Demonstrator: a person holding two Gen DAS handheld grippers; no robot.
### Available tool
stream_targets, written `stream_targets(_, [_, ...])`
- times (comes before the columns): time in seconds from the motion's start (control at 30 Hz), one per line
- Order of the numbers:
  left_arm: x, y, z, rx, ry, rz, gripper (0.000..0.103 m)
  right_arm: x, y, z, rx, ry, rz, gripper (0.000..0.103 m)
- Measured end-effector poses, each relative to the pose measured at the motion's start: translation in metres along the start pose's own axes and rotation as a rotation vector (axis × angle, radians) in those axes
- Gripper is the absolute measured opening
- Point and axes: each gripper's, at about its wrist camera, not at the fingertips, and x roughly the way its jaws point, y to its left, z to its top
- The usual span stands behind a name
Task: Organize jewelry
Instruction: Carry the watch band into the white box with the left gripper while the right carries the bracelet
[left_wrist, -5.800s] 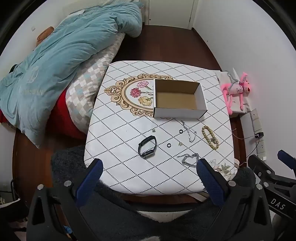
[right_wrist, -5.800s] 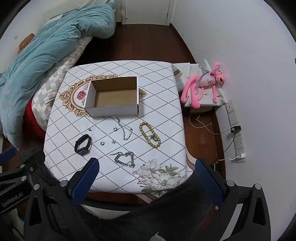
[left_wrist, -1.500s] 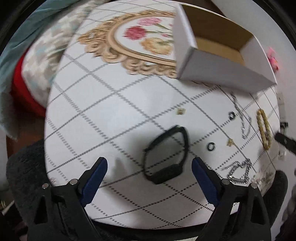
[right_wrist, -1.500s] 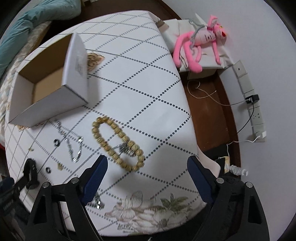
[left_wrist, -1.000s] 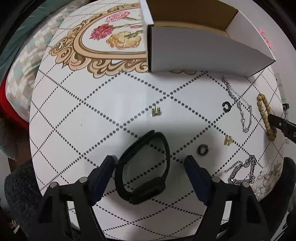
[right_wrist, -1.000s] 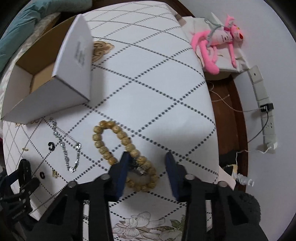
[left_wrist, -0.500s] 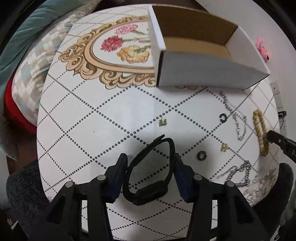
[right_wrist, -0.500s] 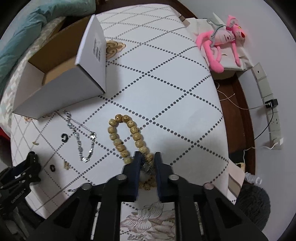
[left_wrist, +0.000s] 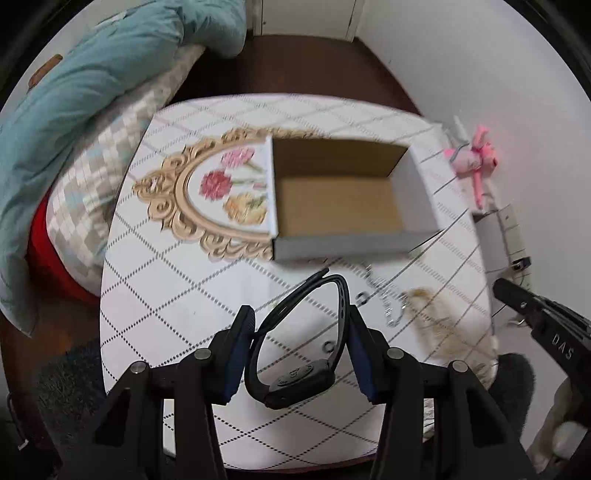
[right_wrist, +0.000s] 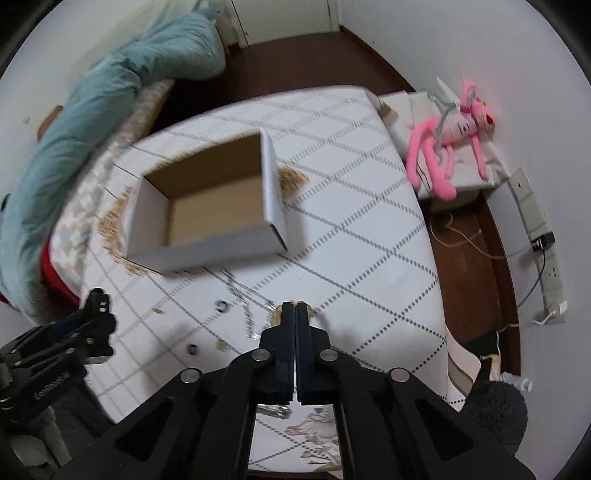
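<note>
Left tongs (left_wrist: 300, 328) clamp black wristband (left_wrist: 295, 350); right tongs (right_wrist: 296, 309) pinch bead bracelet (right_wrist: 276, 315).

Both wrist views high, angled down — share table (left_wrist: 177, 280) and open box (right_wrist: 207, 251); each sees other's rig.

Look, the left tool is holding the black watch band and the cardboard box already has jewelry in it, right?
Not quite. The left tool does hold the black watch band, but the cardboard box is empty: the left wrist view shows only its bare brown floor.
</note>
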Motion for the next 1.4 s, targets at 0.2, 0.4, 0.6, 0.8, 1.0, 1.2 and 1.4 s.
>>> stream_targets(0.2, [0.004, -0.011, 0.012, 0.003, -0.042, -0.001, 0.046, -0.015, 0.001, 0.021, 0.01, -0.024, 0.07, 0.0])
stream_targets(0.4, [0.039, -0.005, -0.002, -0.019, 0.024, 0.03, 0.046, 0.053, -0.018, 0.006, 0.05, 0.186, 0.054, 0.027])
stream_targets(0.6, [0.075, -0.002, -0.02, -0.028, 0.106, 0.044, 0.046, 0.102, -0.027, -0.035, 0.057, 0.295, -0.01, 0.031])
stream_targets(0.8, [0.089, -0.004, -0.029, -0.04, 0.14, 0.045, 0.046, 0.104, -0.014, -0.05, -0.006, 0.24, -0.072, 0.019])
stream_targets(1.0, [0.087, -0.006, -0.031, -0.04, 0.135, 0.041, 0.046, 0.101, -0.016, -0.056, 0.026, 0.242, -0.039, 0.011])
stream_targets(1.2, [0.071, -0.004, -0.028, -0.042, 0.111, 0.02, 0.046, 0.061, -0.015, -0.047, 0.08, 0.184, 0.056, 0.011])
stream_targets(1.4, [0.036, -0.008, -0.01, -0.043, 0.05, -0.029, 0.046, 0.005, 0.01, -0.017, 0.047, 0.05, 0.133, 0.011])
